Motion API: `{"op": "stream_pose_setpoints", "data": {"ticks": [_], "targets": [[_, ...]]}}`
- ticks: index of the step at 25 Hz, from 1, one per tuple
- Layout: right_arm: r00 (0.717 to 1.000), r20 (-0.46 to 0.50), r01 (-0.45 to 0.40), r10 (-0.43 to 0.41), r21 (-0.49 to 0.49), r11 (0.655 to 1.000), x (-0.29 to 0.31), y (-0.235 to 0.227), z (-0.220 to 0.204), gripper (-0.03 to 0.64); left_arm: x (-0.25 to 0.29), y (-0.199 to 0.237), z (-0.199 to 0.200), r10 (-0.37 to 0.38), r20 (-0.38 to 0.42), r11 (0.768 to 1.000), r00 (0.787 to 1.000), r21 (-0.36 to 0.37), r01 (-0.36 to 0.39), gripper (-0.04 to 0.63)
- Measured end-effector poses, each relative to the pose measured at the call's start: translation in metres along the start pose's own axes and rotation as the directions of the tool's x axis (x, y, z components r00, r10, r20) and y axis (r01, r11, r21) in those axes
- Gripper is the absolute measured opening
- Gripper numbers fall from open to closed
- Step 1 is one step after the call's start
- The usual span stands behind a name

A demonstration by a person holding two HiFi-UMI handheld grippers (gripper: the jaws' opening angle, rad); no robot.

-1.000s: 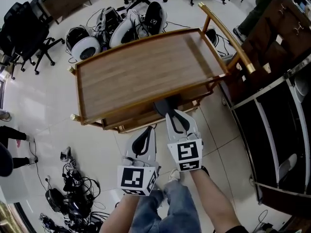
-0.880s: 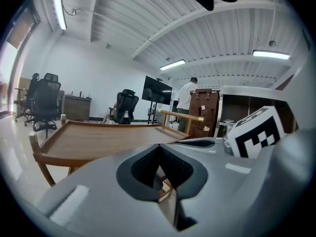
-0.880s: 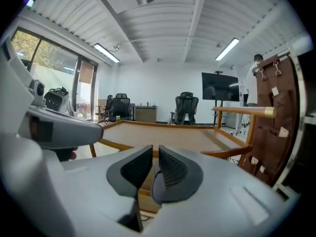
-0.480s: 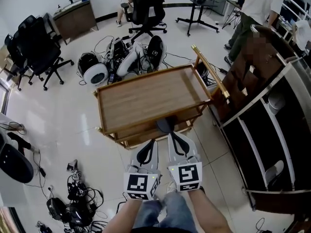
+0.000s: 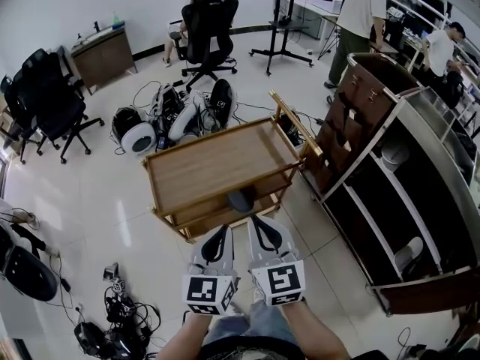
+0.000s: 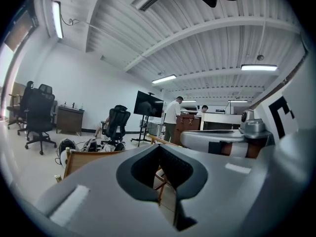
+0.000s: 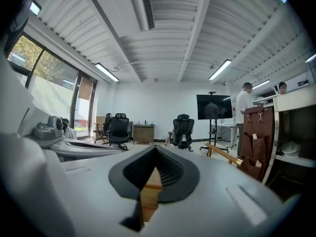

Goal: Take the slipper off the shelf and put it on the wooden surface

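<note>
Jaws closed and empty on both my left gripper (image 5: pixel 221 232) and right gripper (image 5: pixel 255 222). The slipper (image 5: pixel 240 199) sits under the cart's (image 5: pixel 210 163) near edge, just ahead, nearer my right.

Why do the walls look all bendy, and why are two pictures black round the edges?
Head view: the wide lens bows the tall shelf and the floor, whose shiny tiles glare white. Left gripper view: a round black edge, and the ceiling beams curve. Right gripper view: the same black ring; the window is bright.
</note>
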State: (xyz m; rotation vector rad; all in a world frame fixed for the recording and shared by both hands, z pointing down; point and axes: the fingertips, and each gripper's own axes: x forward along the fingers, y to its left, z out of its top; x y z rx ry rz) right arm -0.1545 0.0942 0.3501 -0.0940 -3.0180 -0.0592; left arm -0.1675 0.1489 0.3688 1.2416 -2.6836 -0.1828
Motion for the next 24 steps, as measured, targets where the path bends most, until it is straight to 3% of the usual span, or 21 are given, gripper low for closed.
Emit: {"op": "stream_pose_setpoints", "data": {"ticks": [10, 24], "targets": [[0.999, 0.012, 0.037, -0.037, -0.001, 0.999, -0.037, 0.010, 0.010, 0.000, -0.023, -0.023, 0.022, -0.043, 0.043, 0.999, 0.998, 0.023, 0.042, 0.000], [0.999, 0.023, 0.049, -0.049, -0.002, 0.999, -0.042, 0.011, 0.016, 0.000, -0.026, -0.032, 0.025, -0.069, 0.050, 0.997, 0.996, 0.033, 0.067, 0.000]]}}
